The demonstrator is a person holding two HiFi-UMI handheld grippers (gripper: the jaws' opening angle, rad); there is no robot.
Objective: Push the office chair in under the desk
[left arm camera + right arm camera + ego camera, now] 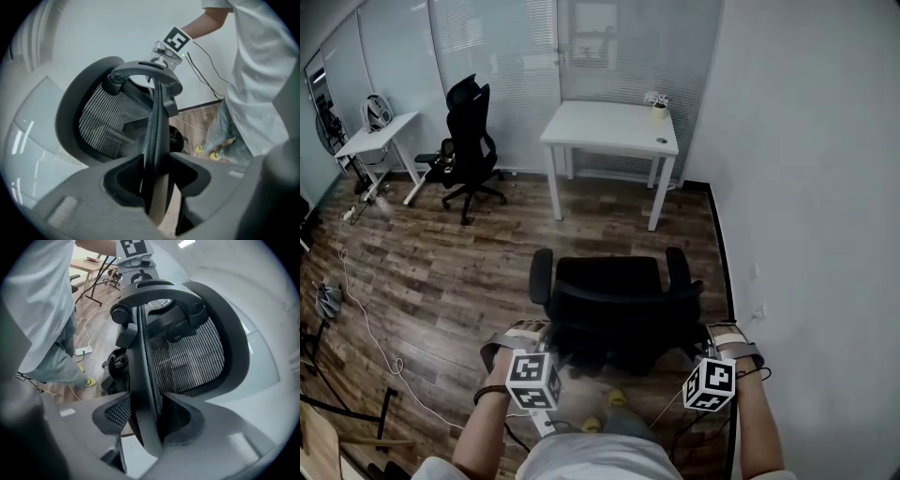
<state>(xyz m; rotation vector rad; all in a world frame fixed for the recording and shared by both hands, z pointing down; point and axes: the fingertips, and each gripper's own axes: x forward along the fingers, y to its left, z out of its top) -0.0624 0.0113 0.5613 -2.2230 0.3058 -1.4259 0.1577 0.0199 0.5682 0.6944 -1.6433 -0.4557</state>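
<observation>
A black mesh-backed office chair [609,298] stands on the wood floor right in front of me, facing the white desk [609,122] by the far blinds, with open floor between the two. My left gripper [549,351] is at the left edge of the backrest. In the left gripper view its jaws [157,180] are closed on the backrest's rim [157,117]. At the right edge is my right gripper [698,351]. Its jaws [150,420] straddle the rim [143,357] with dark gaps on both sides.
A white wall [806,187] runs close along the right. A second black chair [469,141] and another white table [380,136] stand at the far left. Cables [375,337] trail over the floor at left. A small plant [657,103] sits on the desk.
</observation>
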